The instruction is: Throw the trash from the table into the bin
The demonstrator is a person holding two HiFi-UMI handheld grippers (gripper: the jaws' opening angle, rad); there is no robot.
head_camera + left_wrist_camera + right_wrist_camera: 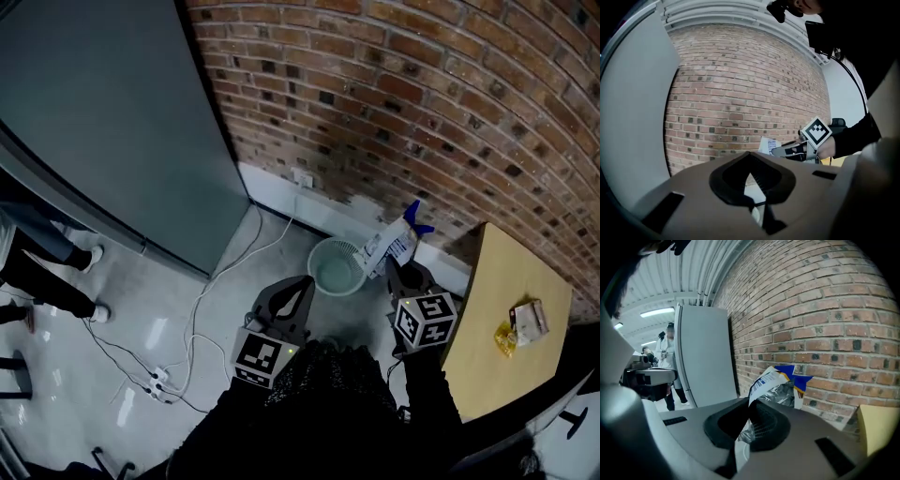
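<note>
We are holding both grippers out in front, side by side and near each other, both angling slightly downward. The left gripper (303,281) is pointing forward with its jaws together and nothing between them. The right gripper (400,269) is clamping its jaws on a snack bag (397,242), which is sticking up past the tips. Both forearms in dark sleeves (319,403) are reaching forward from the bottom of the head view. The right hand (826,148) is gripping just behind the marker cube (816,130).
</note>
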